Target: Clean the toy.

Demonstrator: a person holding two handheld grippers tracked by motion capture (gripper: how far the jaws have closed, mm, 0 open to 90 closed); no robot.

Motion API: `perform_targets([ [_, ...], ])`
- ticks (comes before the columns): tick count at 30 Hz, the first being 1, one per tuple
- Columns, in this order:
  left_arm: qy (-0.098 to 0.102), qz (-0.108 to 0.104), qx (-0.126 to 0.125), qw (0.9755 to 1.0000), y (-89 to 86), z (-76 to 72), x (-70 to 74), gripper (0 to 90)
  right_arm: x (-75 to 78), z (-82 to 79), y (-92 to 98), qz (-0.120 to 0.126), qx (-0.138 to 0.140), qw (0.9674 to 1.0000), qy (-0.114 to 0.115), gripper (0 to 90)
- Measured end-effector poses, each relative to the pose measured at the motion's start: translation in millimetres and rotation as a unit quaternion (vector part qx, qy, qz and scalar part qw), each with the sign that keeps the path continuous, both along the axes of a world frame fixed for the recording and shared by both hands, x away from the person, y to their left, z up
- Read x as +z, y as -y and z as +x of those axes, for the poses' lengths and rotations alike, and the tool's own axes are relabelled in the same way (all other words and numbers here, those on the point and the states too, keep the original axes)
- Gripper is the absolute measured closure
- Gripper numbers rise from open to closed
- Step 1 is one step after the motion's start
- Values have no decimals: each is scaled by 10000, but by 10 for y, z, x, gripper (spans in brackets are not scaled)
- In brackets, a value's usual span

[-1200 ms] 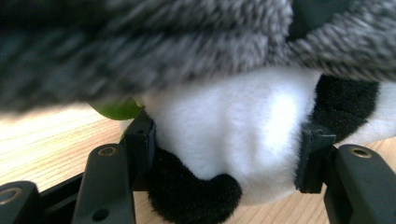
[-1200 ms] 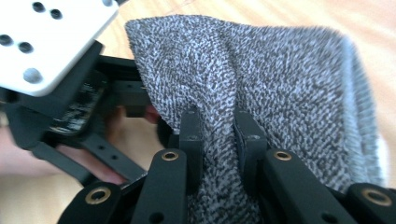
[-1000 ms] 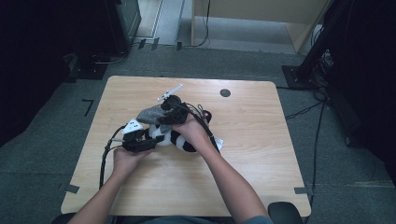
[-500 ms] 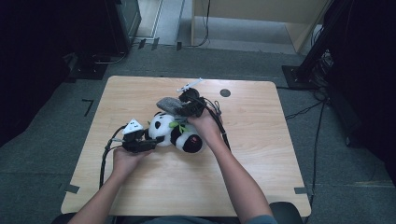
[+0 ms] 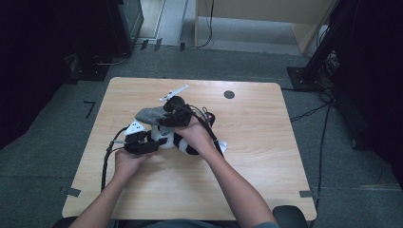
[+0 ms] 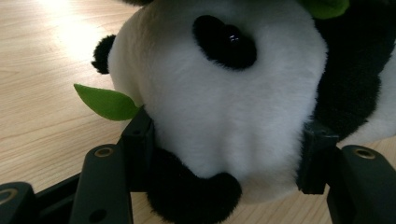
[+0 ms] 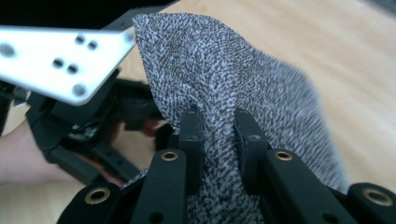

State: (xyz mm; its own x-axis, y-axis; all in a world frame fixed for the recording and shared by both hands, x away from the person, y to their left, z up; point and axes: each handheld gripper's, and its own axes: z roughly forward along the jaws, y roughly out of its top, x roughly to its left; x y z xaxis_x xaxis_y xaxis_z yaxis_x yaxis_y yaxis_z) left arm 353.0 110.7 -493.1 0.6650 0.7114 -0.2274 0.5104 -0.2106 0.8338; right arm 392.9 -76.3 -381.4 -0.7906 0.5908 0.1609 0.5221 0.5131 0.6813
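A black-and-white plush panda lies at the middle of the wooden table. My left gripper comes at it from the left and is shut on its head, one pad pressing into each side of the fur. A green felt leaf sticks out by the left jaw. My right gripper hovers just behind the panda, shut on a grey speckled knitted cloth. That cloth bunches up between its pads, with the left gripper's white plate showing beyond.
A dark round hole sits near the table's far edge. Black cables trail off the left side from the left gripper. A small white tag lies by the person's right wrist. Bare wood spreads to the right and front.
The right gripper swung back and to the right with the grey cloth, then returned left and now holds it above the panda's head. The left gripper kept its hold.
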Motion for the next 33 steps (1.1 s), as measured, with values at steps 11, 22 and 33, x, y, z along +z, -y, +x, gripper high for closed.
perform_targets([
  [11, -72, 21, 117, 9999, 25, -12, 20, 384, -191, 1, -129, -623, 238, 9978, -57, 773],
  [22, -52, 96, 69, 9999, 21, -8, 20, 391, -127, 165, 224, -471, -254, 9985, 76, 774],
  [33, -42, 78, -37, 10000, -3, -1, 2, 386, -234, 365, 641, -479, -922, 9946, -90, 773],
])
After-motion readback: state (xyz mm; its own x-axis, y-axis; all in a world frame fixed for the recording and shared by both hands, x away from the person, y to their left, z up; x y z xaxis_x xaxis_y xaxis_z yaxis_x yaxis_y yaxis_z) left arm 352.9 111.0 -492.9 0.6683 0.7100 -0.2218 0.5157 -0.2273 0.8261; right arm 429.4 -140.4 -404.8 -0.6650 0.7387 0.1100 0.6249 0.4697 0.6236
